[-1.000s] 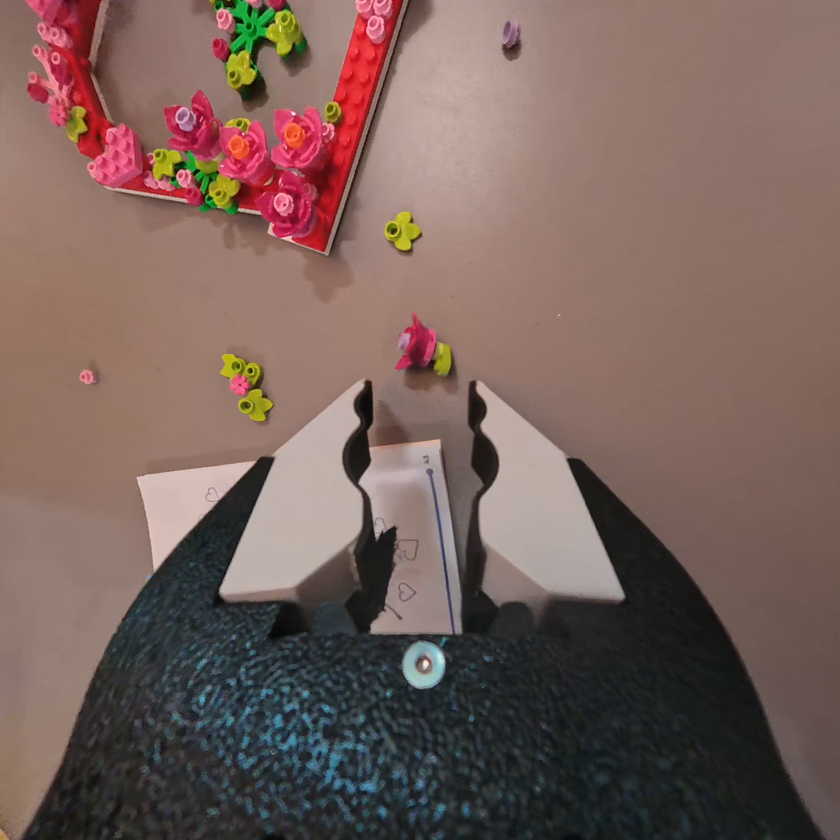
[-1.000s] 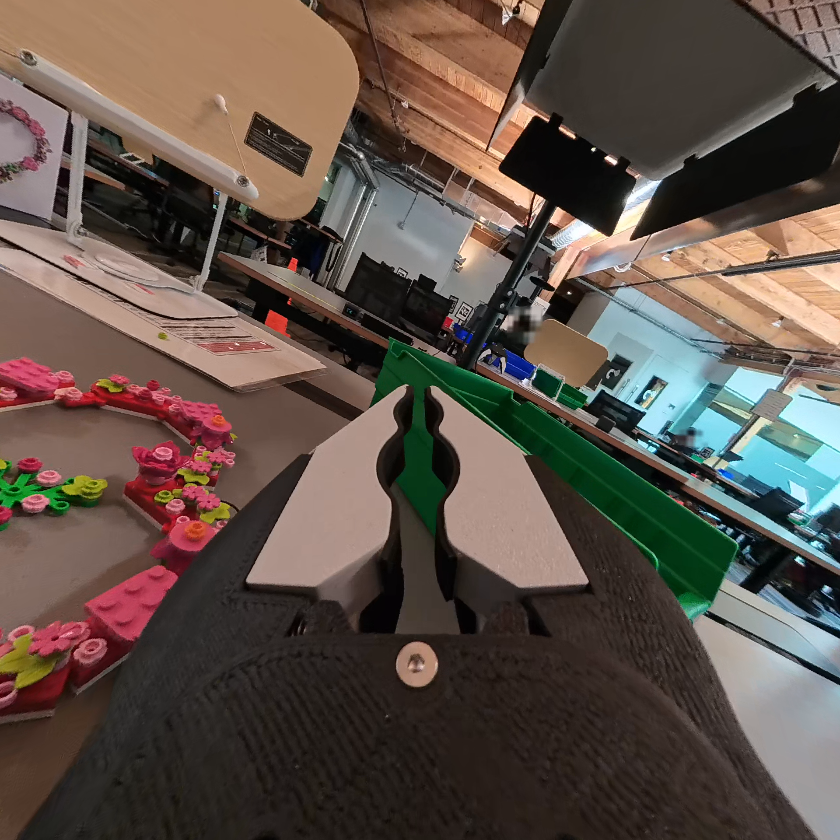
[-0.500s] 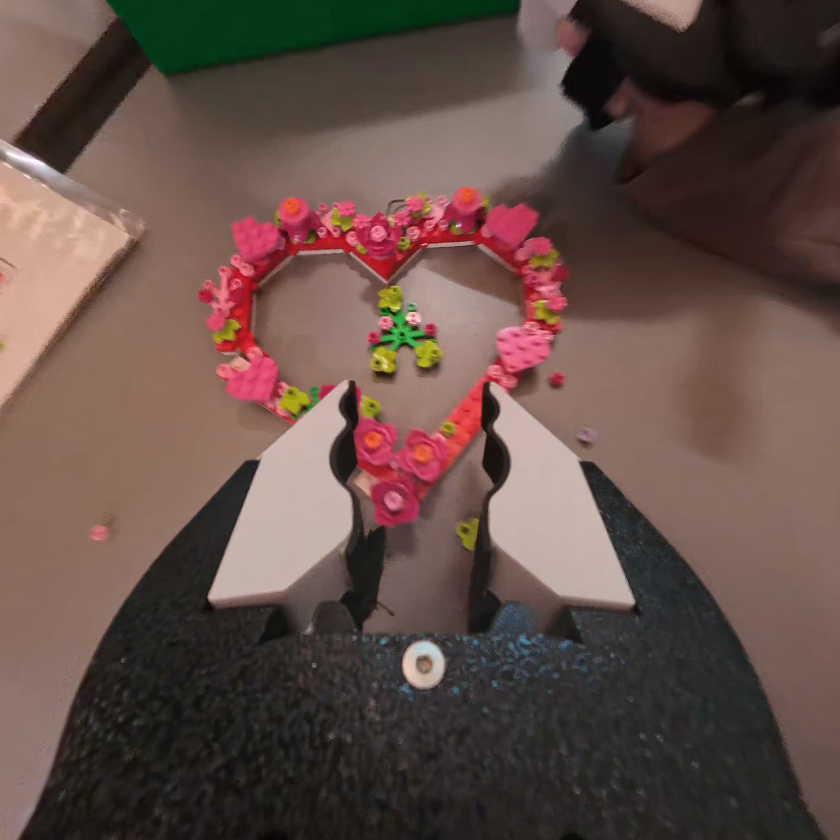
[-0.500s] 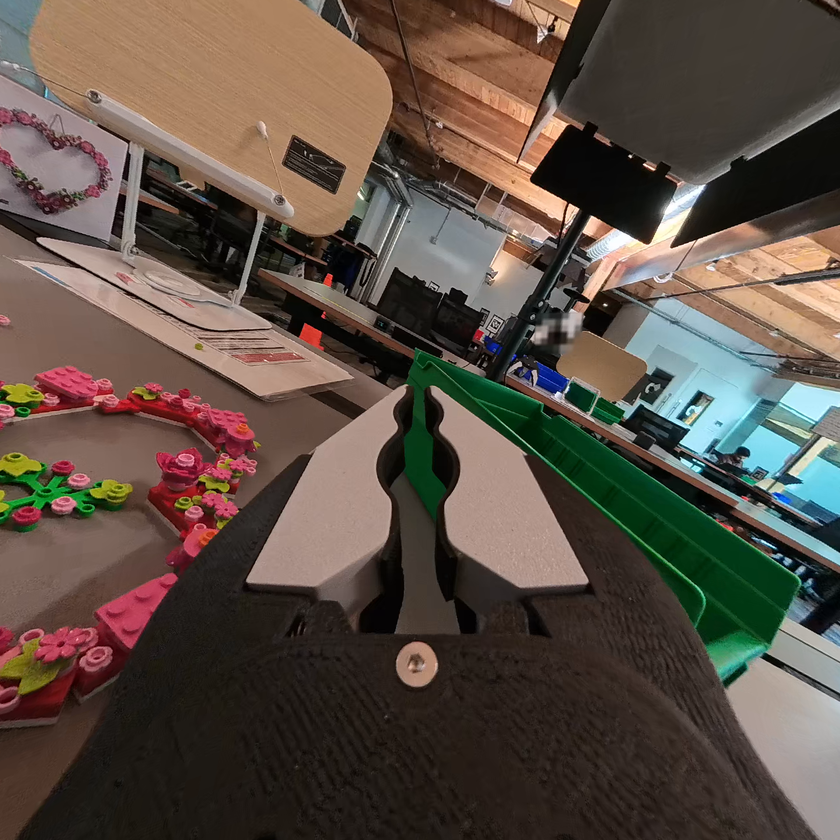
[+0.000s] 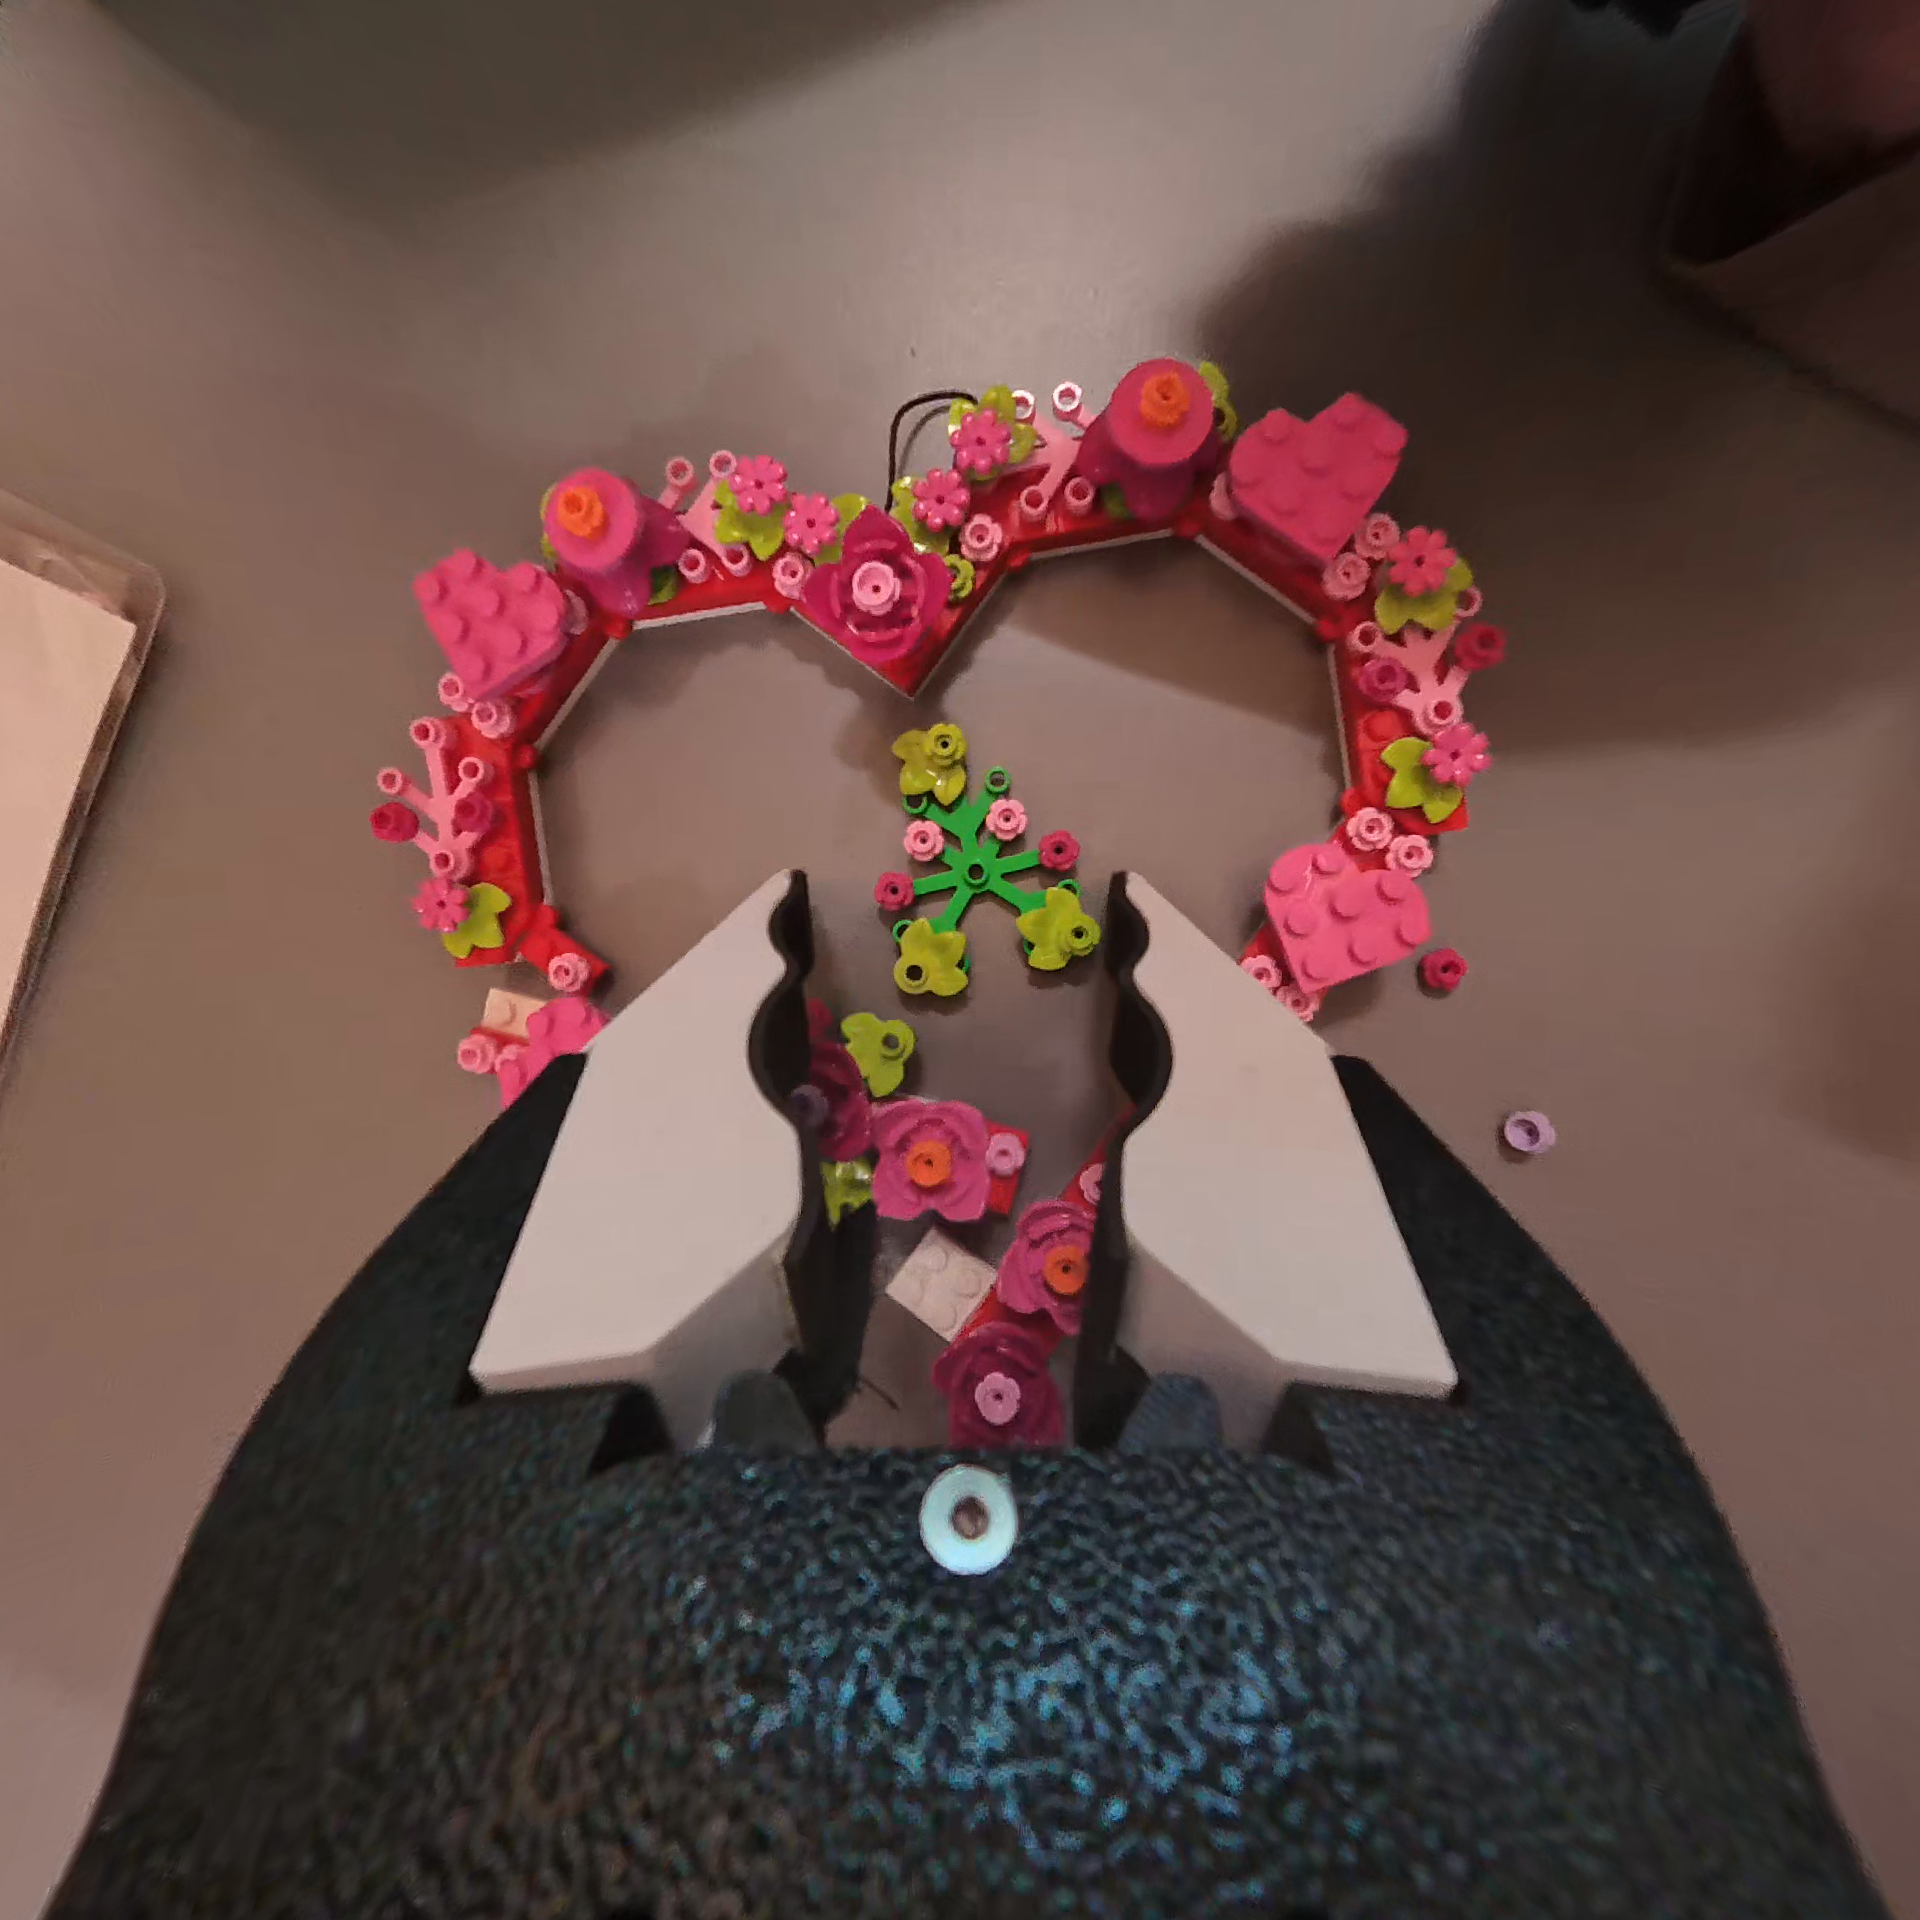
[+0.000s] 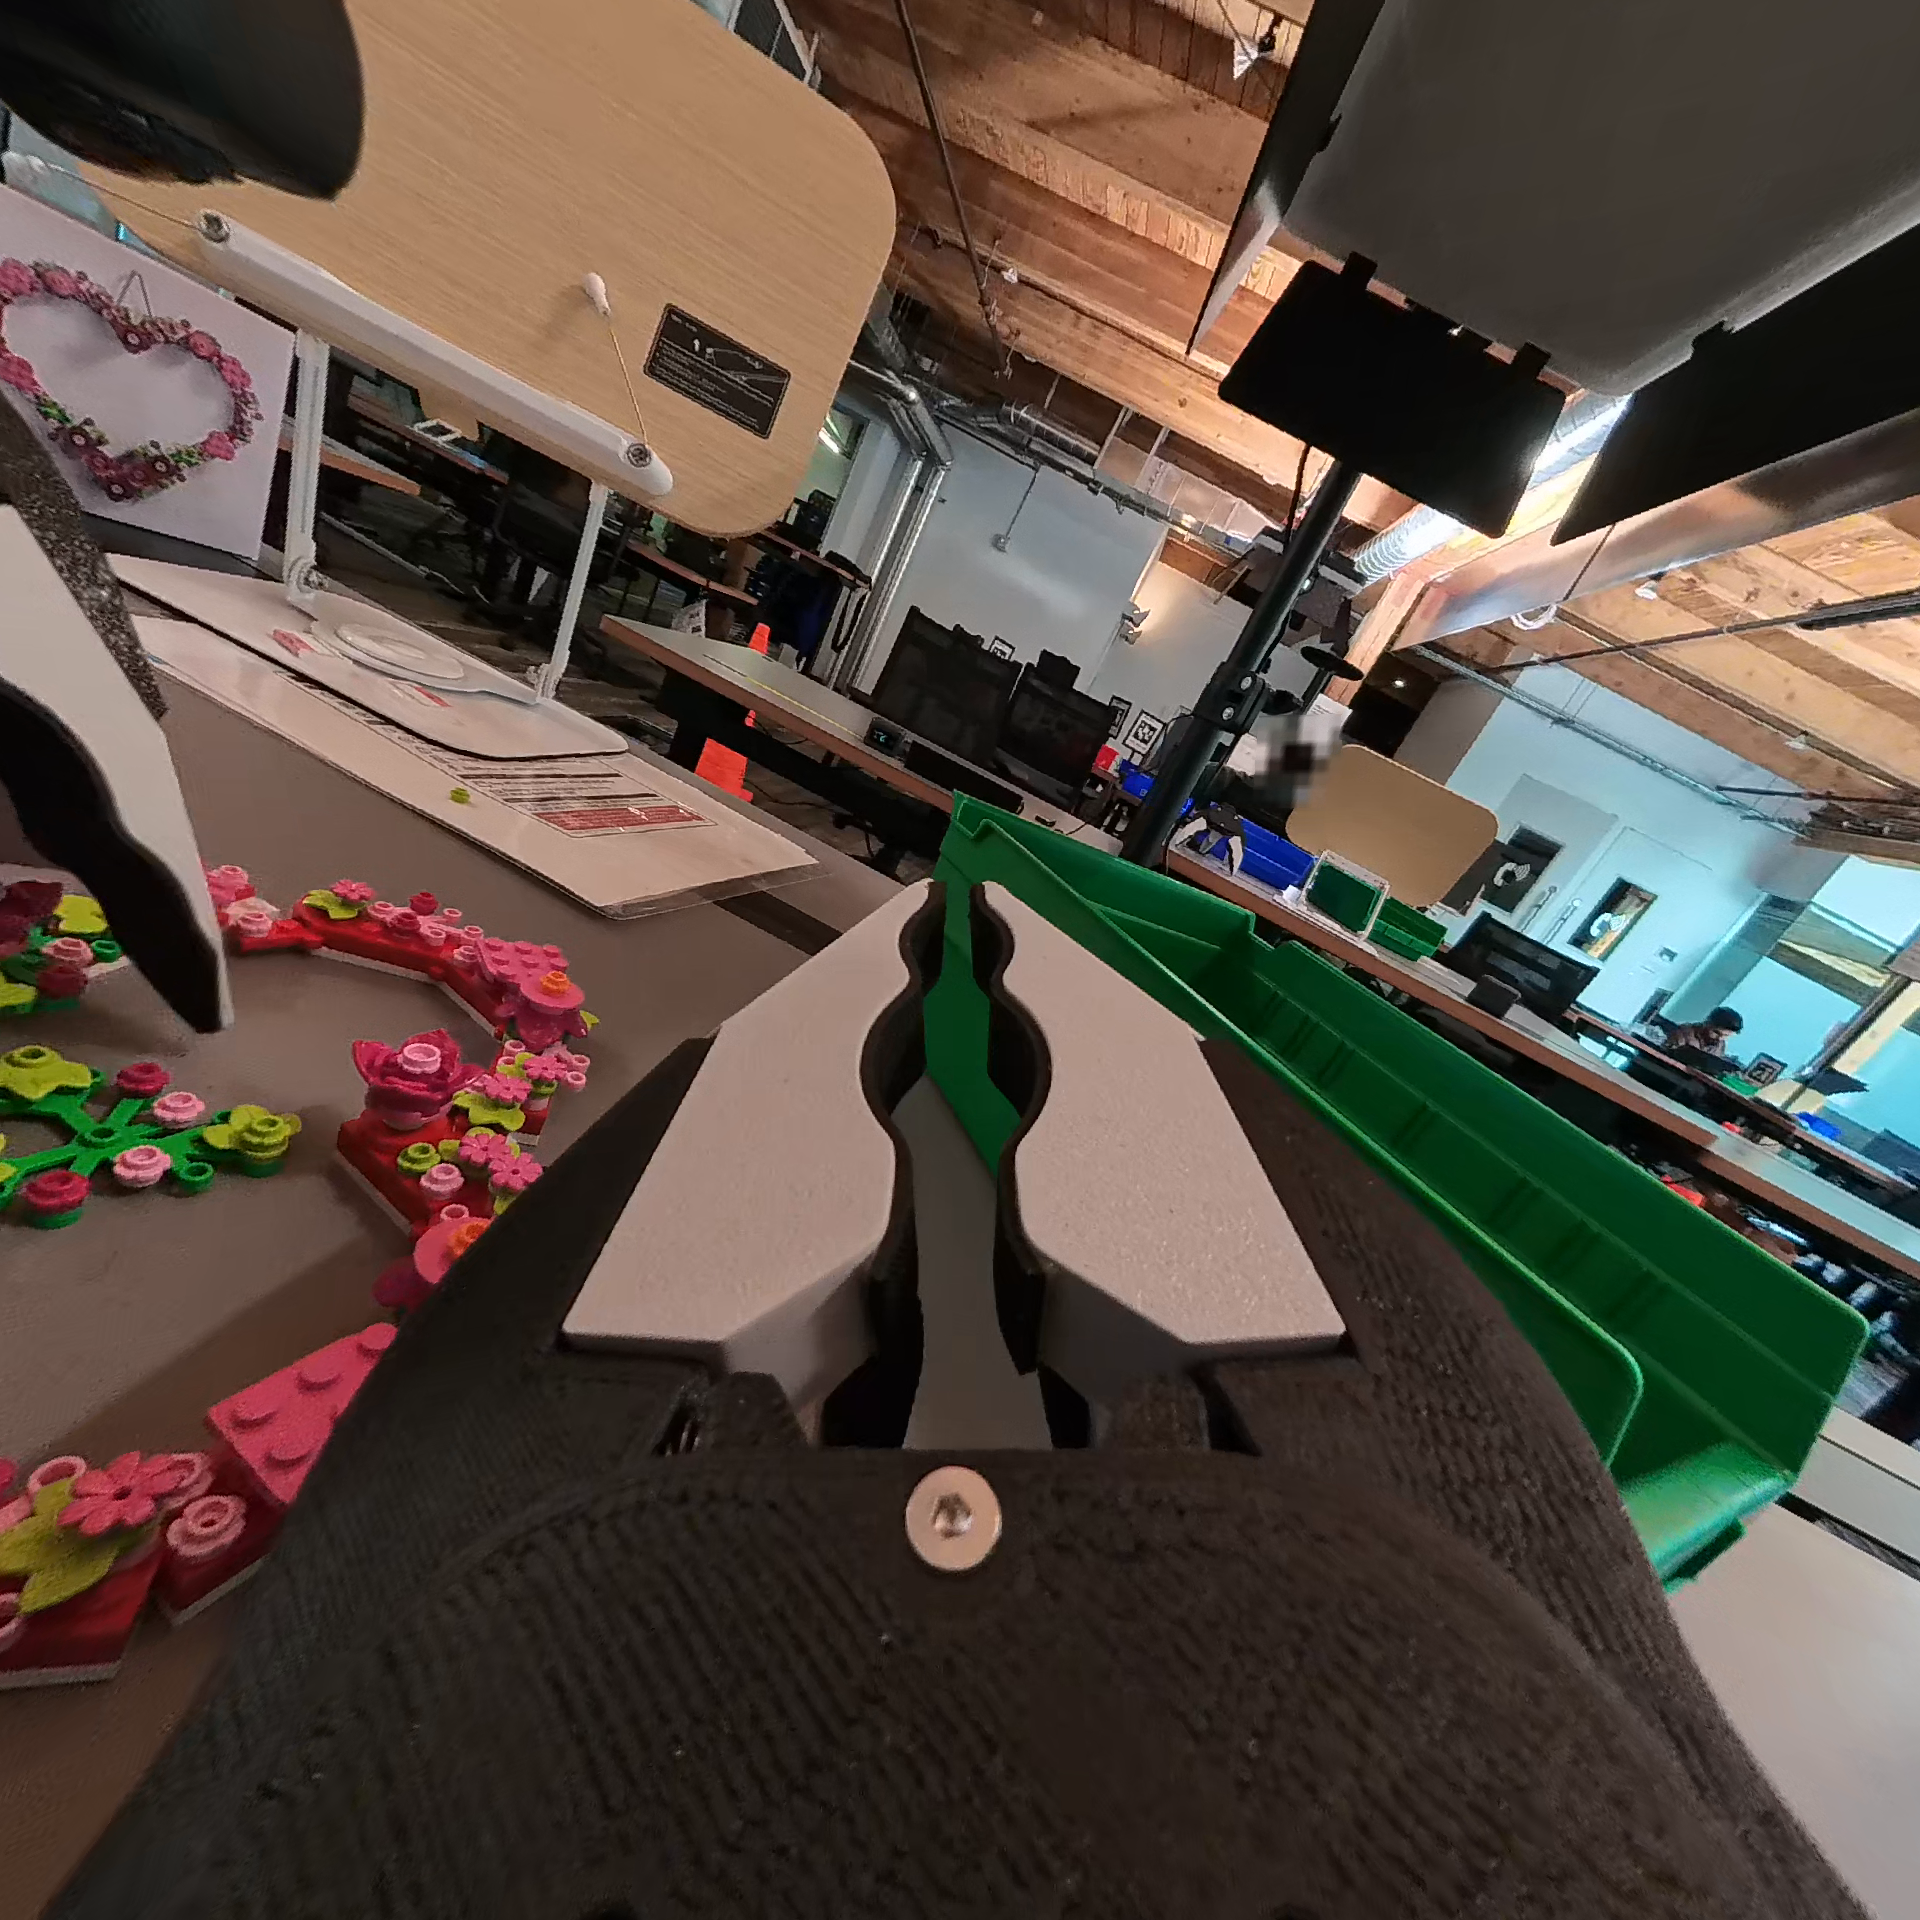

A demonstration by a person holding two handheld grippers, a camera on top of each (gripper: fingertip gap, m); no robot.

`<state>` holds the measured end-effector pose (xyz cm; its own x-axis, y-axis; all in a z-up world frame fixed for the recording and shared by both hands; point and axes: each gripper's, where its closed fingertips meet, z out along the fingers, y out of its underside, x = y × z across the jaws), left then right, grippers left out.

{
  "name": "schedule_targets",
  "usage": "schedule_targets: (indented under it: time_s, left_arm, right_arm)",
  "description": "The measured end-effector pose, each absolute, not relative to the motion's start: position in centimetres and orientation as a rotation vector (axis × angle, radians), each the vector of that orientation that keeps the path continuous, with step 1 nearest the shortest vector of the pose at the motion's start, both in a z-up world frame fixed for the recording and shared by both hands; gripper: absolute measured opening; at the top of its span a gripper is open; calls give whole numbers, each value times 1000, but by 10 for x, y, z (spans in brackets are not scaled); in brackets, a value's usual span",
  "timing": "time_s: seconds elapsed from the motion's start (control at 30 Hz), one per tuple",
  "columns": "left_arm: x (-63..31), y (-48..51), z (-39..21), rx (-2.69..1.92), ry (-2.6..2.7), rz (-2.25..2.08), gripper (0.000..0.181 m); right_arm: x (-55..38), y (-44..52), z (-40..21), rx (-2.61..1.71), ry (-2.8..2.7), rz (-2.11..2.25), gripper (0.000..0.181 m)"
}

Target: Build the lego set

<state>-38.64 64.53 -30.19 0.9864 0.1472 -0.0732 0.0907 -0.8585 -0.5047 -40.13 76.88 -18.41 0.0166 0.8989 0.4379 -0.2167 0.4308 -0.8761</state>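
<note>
A red heart-shaped lego frame [image 5: 1361, 717] decked with pink flowers and lime leaves lies on the grey table. A green stem piece [image 5: 971, 873] with lime leaves and pink studs lies inside it. My left gripper [image 5: 958, 888] is open and empty above the heart's lower tip, where pink roses [image 5: 925, 1158] and a white plate [image 5: 940, 1283] show between the fingers. My right gripper [image 6: 958, 896] is shut and empty, low over the table to the right of the heart [image 6: 436, 1132]. A left gripper finger [image 6: 104, 831] shows there at the left.
A green bin [image 6: 1455, 1122] stands behind the right gripper. A lilac stud [image 5: 1529, 1130] and a dark pink stud [image 5: 1442, 968] lie loose right of the heart. A sleeved sheet [image 6: 582, 800], a white stand with a wooden board [image 6: 582, 208] and a heart picture [image 6: 125, 384] stand at the table's far side. The grippers' ends are close to 15 cm from one another.
My left gripper has swung from the loose pieces and the paper to above the heart and come down closer to it. Its finger has entered the right wrist view. The right gripper stayed shut.
</note>
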Motion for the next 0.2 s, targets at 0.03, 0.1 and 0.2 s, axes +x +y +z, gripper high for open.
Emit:
schedule_targets:
  time_s: [0.03, 0.1, 0.2]
  left_arm:
    - [-387, 645, -301, -2614, -157, 165, 56]
    - [-390, 646, -296, -2603, -137, 209, 57]
    - [-390, 649, -288, -2586, -115, 225, 56]
  right_arm:
    - [-401, 769, -184, -707, -1254, 990, 3]
    - [-401, 769, -184, -707, -1255, 990, 3]
    - [-402, 769, -184, -708, -1255, 990, 3]
